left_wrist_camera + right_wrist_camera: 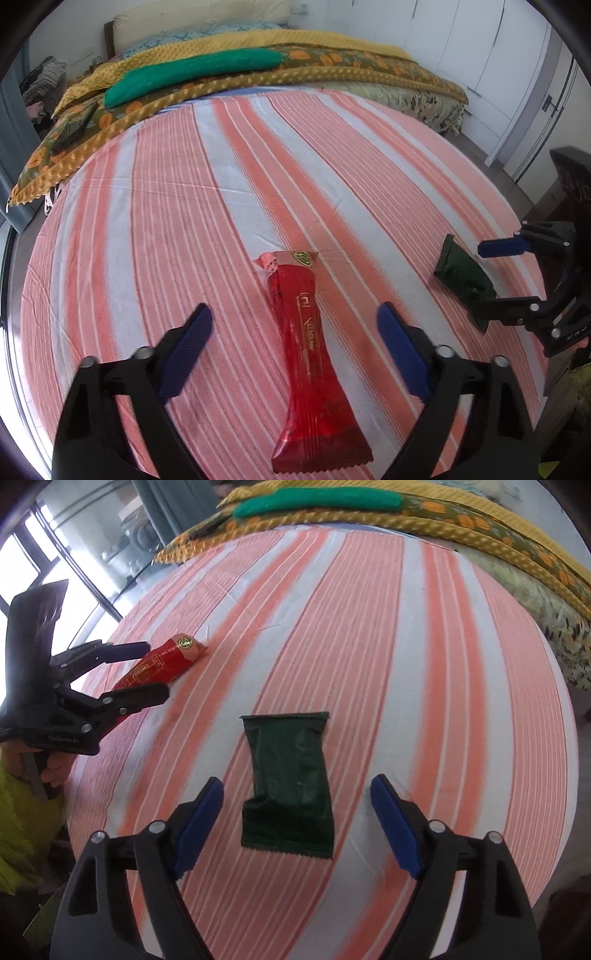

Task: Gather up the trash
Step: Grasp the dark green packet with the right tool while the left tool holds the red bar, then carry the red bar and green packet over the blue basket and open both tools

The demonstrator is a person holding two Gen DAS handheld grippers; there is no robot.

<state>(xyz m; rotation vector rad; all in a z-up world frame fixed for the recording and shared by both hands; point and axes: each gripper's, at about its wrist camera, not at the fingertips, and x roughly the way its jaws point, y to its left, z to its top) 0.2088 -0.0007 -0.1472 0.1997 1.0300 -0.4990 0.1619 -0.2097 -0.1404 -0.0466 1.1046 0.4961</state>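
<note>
On the striped pink-and-white bedsheet (177,206), seen from the left wrist camera, a long red wrapper (308,354) lies flat, running lengthwise between the spread blue-padded fingers of the left gripper (295,317), which stands wide open and holds nothing; neither pad touches the wrapper. Off to the right in this view, the right gripper (491,280) is also spread open, with a dark green wrapper (460,275) lying on the sheet between its two fingers. Beyond the sheet, a yellow blanket (258,40) and a green pillow (192,72) lie across the far part of the bed. From the right wrist camera, the dark green wrapper (290,786) rests flat on the bedsheet (388,635), straight ahead and partly between the fingers of the right gripper (297,794), whose jaws are wide apart and grip nothing. At the left of this view, the left gripper (155,672) straddles the red wrapper (162,662) with its jaws apart, one finger on each side of it. The green pillow (317,500) shows at the top edge.
</note>
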